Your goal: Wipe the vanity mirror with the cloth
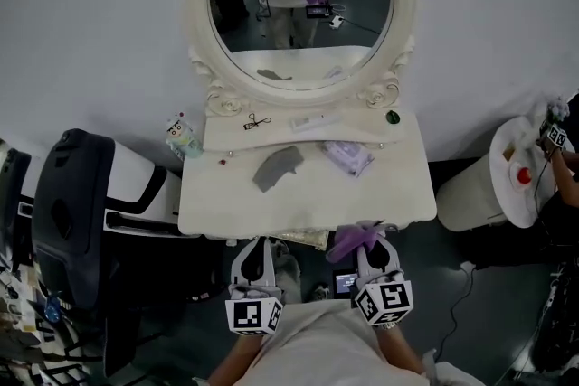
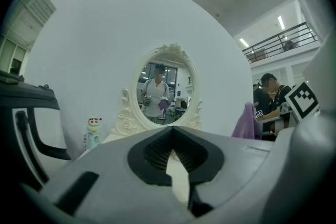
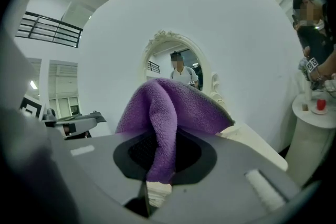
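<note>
The right gripper (image 3: 156, 161) is clamped on the purple cloth (image 3: 169, 106); one fold runs down between its jaws and the rest bunches up above them. The left gripper (image 2: 171, 140) has its jaws drawn almost together, with only a thin slit between the dark pads and nothing gripped there. In the head view both grippers sit side by side at the near edge of the white vanity table (image 1: 407, 194), the left one just off the edge, the right one with the cloth overhanging the edge. The oval vanity mirror (image 1: 303, 9) stands upright at the back of the table in an ornate white frame, well apart from both grippers and from the cloth. Its glass reflects the person and both grippers. On the table top lie a grey cloth (image 1: 276, 165) near the middle and a wipes pack (image 1: 348, 156) to its right. On the raised shelf below the mirror are a small black tool (image 1: 258, 122), a white strip-shaped item (image 1: 317, 119) and a small green item (image 1: 392, 117). A small figurine bottle (image 1: 183, 136) stands at the left rear corner. A black chair (image 1: 77, 212) stands left of the table.
</note>
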Tool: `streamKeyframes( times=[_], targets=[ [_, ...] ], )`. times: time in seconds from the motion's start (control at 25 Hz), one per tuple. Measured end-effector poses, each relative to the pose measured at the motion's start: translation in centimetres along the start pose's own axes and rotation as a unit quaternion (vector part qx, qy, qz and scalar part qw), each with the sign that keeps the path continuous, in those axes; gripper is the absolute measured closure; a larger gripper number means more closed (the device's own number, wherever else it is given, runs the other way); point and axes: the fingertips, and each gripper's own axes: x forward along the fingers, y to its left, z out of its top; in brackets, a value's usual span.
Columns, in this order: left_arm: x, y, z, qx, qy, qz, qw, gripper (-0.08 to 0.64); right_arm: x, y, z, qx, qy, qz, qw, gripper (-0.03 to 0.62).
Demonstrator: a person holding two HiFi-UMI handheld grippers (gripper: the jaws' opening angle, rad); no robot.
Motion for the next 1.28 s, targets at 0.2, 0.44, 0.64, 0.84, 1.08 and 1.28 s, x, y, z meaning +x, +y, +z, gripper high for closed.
streamKeyframes(
  times=[0.2,0.44,0.64,0.84,1.08,1.28],
  targets=[
    [6.8,0.6,2.1,-0.01,-0.016,-0.052,0.9985,0.56,3.3,-1.2,2.1,0.005,-0.004,-0.043,0.999,0.535],
    [14.5,3.4,5.6,-0.013,-0.036,-0.092,0.995,0.56,9.4,-2.2,6.2,-0.013,-0.02,-0.075,0.997,0.535],
    [18.7,7.2,7.9,0.001,-0.038,-0.1,0.9943,0.56,14.2,-2.0,8.3,-0.015,-0.033,-0.094,0.995,0.535],
    [22.0,11.1,9.6,0.02,-0.014,-0.097,0.995,0.56,18.6,-0.6,9.3,-0.004,-0.024,-0.1,0.995,0.535],
    [25.8,12.1,12.1,0.004,-0.004,-0.133,0.9911,0.56,22.7,0.6,13.1,-0.015,-0.033,-0.081,0.996,0.535],
    [27.6,10.1,16.3,0.015,-0.017,-0.188,0.9819,0.56,25.8,0.2,19.8,-0.026,-0.065,-0.029,0.997,0.537]
  ],
)
